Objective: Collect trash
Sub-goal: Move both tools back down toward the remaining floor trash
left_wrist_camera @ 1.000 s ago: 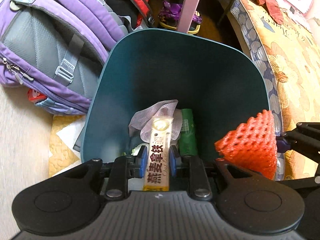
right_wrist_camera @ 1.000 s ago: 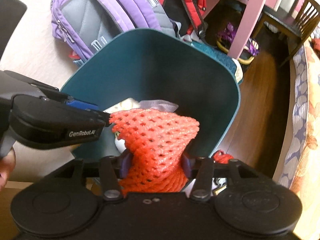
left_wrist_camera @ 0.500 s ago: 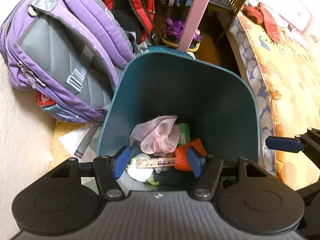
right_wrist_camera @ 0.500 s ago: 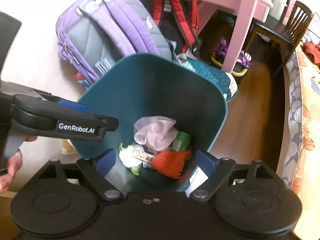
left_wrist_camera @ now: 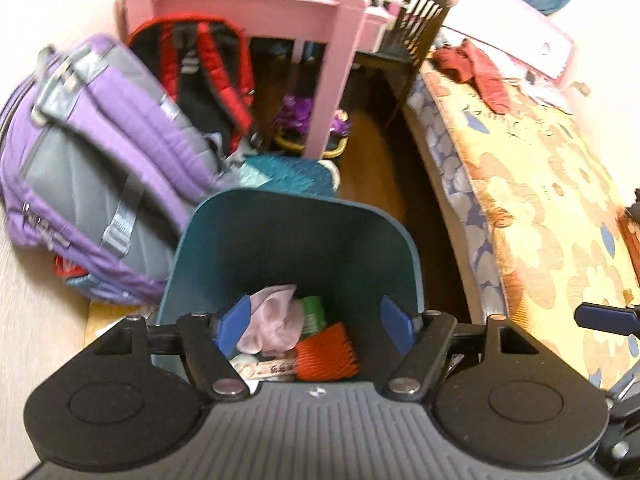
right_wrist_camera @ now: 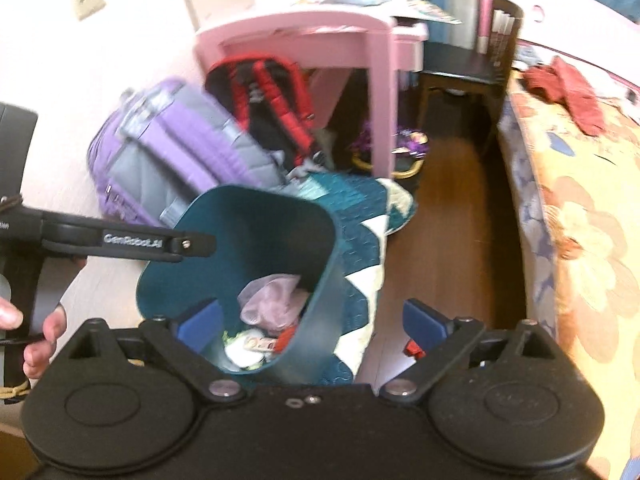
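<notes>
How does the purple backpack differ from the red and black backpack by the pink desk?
The purple and grey backpack lies slumped beside the teal bin; the red and black backpack stands upright under the pink desk. The purple one sits nearer and looks bulkier. Both show padded straps.

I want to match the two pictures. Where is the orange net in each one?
Left wrist view: the orange net lies in the bottom of the teal bin, low in the picture, right of the pink cloth.
Right wrist view: only a corner of the net shows behind the bin's near wall, low centre.
Shared landmark: the purple backpack beside the bin.
</notes>
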The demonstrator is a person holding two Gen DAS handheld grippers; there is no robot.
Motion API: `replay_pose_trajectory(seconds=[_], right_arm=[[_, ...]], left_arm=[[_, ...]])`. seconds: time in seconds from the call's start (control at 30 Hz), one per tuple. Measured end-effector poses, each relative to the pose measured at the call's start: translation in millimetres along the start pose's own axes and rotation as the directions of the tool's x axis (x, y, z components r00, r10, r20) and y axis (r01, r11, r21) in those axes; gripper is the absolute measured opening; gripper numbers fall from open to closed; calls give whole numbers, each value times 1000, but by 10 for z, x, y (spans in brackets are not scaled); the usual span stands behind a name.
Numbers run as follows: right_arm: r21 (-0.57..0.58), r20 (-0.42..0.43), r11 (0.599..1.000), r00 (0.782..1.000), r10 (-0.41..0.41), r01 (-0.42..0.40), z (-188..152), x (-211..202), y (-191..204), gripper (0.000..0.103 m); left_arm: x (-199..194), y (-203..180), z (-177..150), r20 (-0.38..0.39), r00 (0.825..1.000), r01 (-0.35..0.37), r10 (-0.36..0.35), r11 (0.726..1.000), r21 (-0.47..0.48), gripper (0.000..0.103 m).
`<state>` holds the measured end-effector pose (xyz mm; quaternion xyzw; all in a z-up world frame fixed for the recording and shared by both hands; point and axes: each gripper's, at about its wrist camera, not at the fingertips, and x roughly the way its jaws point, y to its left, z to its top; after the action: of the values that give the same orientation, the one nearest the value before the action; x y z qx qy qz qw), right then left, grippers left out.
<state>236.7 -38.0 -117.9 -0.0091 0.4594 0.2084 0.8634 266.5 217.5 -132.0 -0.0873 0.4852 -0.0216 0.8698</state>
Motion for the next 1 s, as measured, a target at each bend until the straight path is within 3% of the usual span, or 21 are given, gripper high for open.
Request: replay_pose_trajectory(seconds=[0.07, 0.3, 0.4, 0.43, 0.53, 0.8, 1.0], right_arm=[[33, 19, 999, 1000, -20, 20, -43, -97, -102, 99], [113, 68, 991, 995, -76, 68, -270, -435, -422, 100], [142, 83, 986, 992, -99, 86, -401, -561, -587, 101], [151, 85, 984, 991, -107, 93, -452, -588, -653, 101], [184, 75, 976, 989, -130, 114, -641, -637, -909, 102], [237, -20, 959, 988, -155, 156, -1126, -379, -1761, 102], [245, -125, 953, 981, -149, 177, -1481, 202, -2479, 101]], left_arm=[[-49, -100, 13, 14, 1000, 20, -20, 999, 27, 80], [-177, -532, 10, 35, 998, 52, -57, 989, 135, 83], [-188, -742, -19, 43, 996, 67, -76, 981, 181, 94], [-185, -805, -32, 47, 996, 66, -77, 979, 193, 102], [-118, -1022, -76, 48, 993, 91, -104, 971, 219, 103], [449, -1702, -253, -7, 991, 130, -132, 966, 226, 103], [1159, -2315, -560, -31, 994, 111, -107, 959, 262, 103]])
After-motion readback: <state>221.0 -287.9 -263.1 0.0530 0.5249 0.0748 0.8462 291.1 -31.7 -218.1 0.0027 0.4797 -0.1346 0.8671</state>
